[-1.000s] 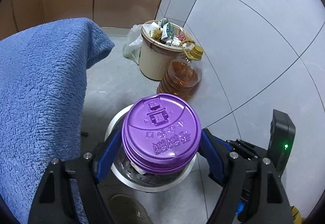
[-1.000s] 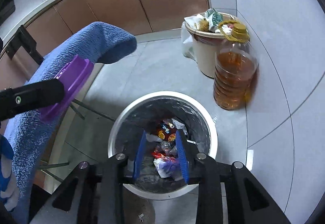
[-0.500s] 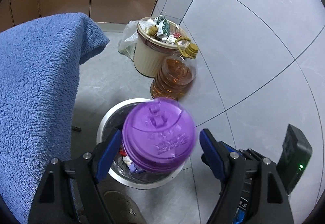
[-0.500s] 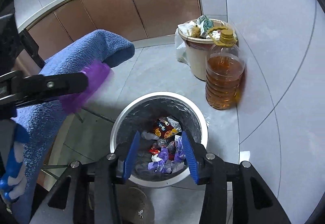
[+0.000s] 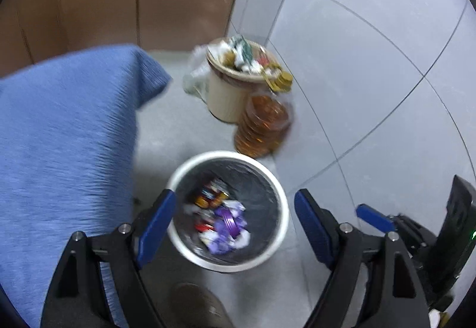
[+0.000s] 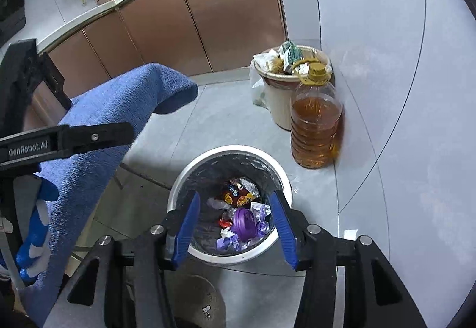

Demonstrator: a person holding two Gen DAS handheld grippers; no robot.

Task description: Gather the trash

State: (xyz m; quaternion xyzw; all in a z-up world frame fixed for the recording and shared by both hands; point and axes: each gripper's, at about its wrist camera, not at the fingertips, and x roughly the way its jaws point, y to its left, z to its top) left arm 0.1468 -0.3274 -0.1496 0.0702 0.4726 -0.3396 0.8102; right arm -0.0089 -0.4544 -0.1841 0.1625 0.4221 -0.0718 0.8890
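My left tongs (image 5: 235,223) stand wide apart with nothing between them, hanging over the white bin (image 5: 279,241) on the floor. My right tongs (image 6: 235,226) are also apart and empty, and their jaws have just been opening; the bin's mouth shows between their blue pads (image 6: 186,231). The purple lid (image 6: 244,223) lies inside the white bin, resting on crumpled wrappers (image 6: 238,194) against the black liner (image 6: 214,170), so I judge this piece of trash delivered. It looks like thin moulded plastic: light, fairly stiff across the disc but springy at the rim, and smooth enough to slide between flat pads. If I had to lift it again I would pinch it across its width at the rim, as a squeeze on the flat top would only bow it. The loose wrappers are soft and nearly weightless, best nipped at a crumpled fold. Just beyond the white bin stands an oil bottle (image 6: 316,125) with a gold cap, touching or almost touching a cream bin (image 6: 278,107) heaped with rubbish; that bottle looks heavy and slick, not something I want to knock. A blue towel (image 6: 98,134) drapes over something on my left. No further trash shows outside the bins in either view.
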